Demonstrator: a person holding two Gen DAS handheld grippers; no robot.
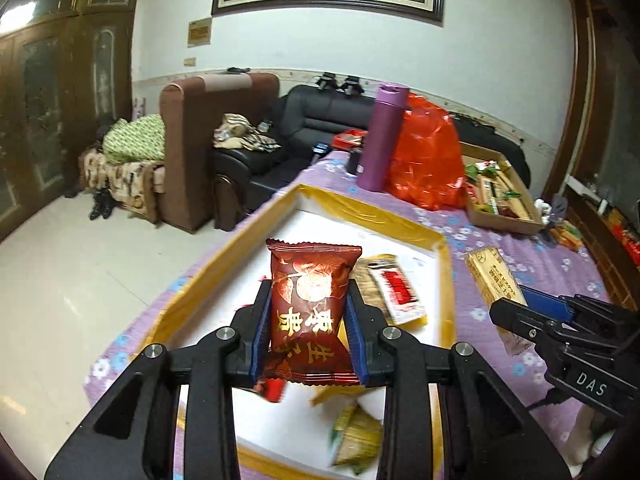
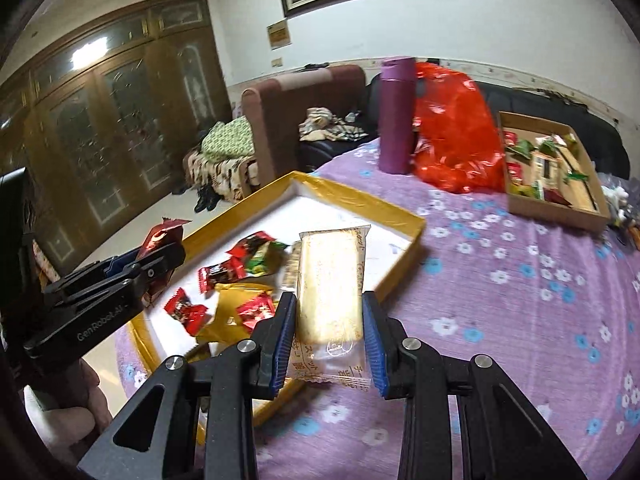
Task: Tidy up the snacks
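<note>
My left gripper (image 1: 308, 312) is shut on a dark red snack packet with gold characters (image 1: 308, 300) and holds it above the yellow-rimmed white tray (image 1: 400, 224). My right gripper (image 2: 330, 320) is shut on a clear-wrapped golden biscuit bar (image 2: 330, 292), held over the tray's right rim (image 2: 400, 256). The tray holds several red, green and gold snack packets (image 2: 224, 272). The right gripper with its bar shows at the right of the left wrist view (image 1: 516, 312). The left gripper shows at the left of the right wrist view (image 2: 160, 260).
A purple flowered cloth (image 2: 500, 300) covers the table. At the back stand a purple flask (image 2: 396, 116), a red plastic bag (image 2: 456, 132) and a cardboard box of snacks (image 2: 552, 168). Sofas and a wooden cabinet lie beyond the table's left edge.
</note>
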